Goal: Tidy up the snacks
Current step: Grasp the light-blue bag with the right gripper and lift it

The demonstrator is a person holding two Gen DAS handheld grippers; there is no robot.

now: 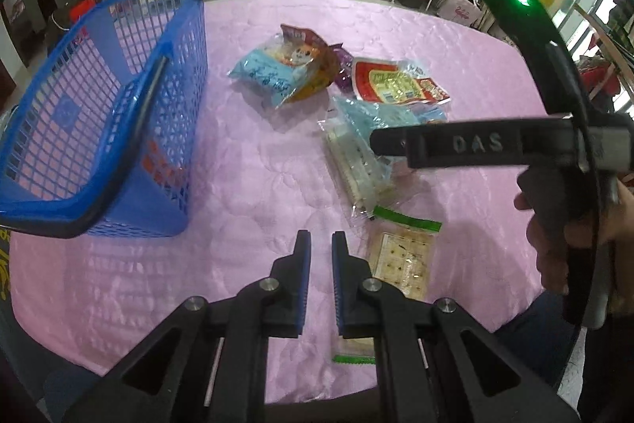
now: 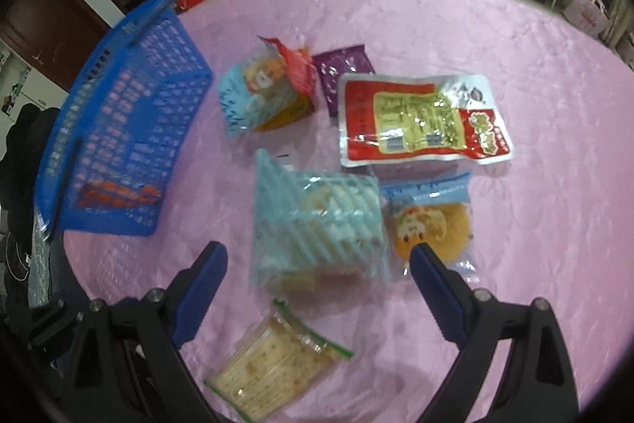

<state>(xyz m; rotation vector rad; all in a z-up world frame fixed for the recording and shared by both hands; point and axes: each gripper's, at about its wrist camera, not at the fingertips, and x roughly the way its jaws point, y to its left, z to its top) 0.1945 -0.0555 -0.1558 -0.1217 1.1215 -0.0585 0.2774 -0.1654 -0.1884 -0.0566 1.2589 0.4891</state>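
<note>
1. Right wrist view: basket [image 2: 119, 145] left on pink surface [image 2: 535, 244]; red pouch [image 2: 424, 119] beyond.
2. Striped bag [image 2: 317, 224] lies between the right claw's [image 2: 319, 256] wide-apart jaws.
3. Left claw [image 1: 321, 244] nearly together, empty, cracker pack [image 1: 402, 260] just beside.

Blue mesh basket [image 1: 119, 98], pink quilted tablecloth [image 1: 245, 185], red-and-yellow packet [image 2: 424, 119], purple packet [image 2: 342, 66], pale-blue striped packet [image 2: 317, 221].

The right wrist view is blurred throughout, so the print on the red-and-yellow packet [image 2: 424, 117] cannot be read, and the orange item inside the blue basket [image 2: 119, 129] is perhaps a snack pack. In the left wrist view, the right hand-held gripper [image 1: 455, 143] covers part of the pale blue cracker bag [image 1: 356, 153]. The left hand-held gripper [image 1: 321, 244] hides the middle of the green-edged cracker pack [image 1: 400, 256].
</note>
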